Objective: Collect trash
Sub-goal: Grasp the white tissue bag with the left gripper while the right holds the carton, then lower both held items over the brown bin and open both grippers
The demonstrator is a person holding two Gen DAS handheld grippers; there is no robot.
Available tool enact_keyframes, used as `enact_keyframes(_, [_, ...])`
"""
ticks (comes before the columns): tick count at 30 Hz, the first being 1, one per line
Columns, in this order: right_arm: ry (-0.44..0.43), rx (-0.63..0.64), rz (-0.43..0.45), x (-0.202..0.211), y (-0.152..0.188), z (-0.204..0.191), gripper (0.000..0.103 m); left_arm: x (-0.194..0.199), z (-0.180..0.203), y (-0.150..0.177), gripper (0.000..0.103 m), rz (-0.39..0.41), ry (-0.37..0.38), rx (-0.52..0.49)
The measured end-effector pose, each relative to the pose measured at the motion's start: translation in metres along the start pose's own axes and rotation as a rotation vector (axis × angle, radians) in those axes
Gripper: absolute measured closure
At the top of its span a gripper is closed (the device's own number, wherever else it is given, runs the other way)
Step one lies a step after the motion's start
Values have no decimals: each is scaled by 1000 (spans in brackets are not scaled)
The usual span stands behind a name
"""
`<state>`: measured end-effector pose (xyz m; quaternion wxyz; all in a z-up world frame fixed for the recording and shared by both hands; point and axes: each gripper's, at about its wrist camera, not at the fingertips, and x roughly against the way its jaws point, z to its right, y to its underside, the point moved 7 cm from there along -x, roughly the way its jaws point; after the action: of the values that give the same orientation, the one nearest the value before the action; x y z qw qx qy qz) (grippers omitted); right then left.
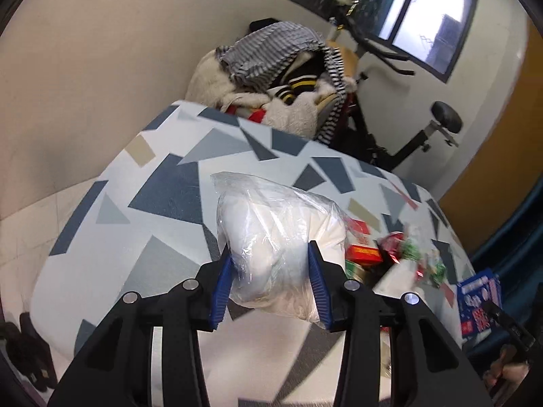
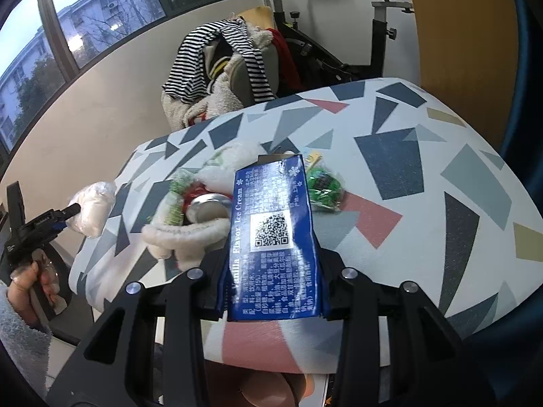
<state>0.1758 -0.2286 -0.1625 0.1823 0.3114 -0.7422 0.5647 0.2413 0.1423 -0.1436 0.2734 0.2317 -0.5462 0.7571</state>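
— What's your table (image 2: pixel 390 156) like?
— White top with grey, blue and pink shards. Your litter pile (image 2: pixel 200 200) sits at nine o'clock, a green wrapper (image 2: pixel 324 188) at the centre.

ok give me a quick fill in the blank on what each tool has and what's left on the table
1. The left tool is shut on a clear plastic ____ stuffed with white material.
2. The right tool grips a blue ____ ice cream box.
3. A crushed can lies on the table among the wrappers, to the ____ of the box in the right wrist view.
4. Behind the table, striped clothing is piled on a ____.

Missing words: bag; vanilla; left; chair
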Motion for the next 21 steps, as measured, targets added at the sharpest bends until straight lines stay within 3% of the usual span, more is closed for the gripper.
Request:
enact_keyframes(7, [-43, 39, 19, 21, 8, -20, 63, 44, 34, 37, 62, 2, 108, -52])
enact_keyframes(12, [-83, 81, 19, 38, 30, -34, 63, 70, 67, 92, 62, -18, 195, -126])
enact_keyframes(21, [-138, 144, 6, 57, 95, -47, 63, 85, 95, 194, 62, -104, 241, -262])
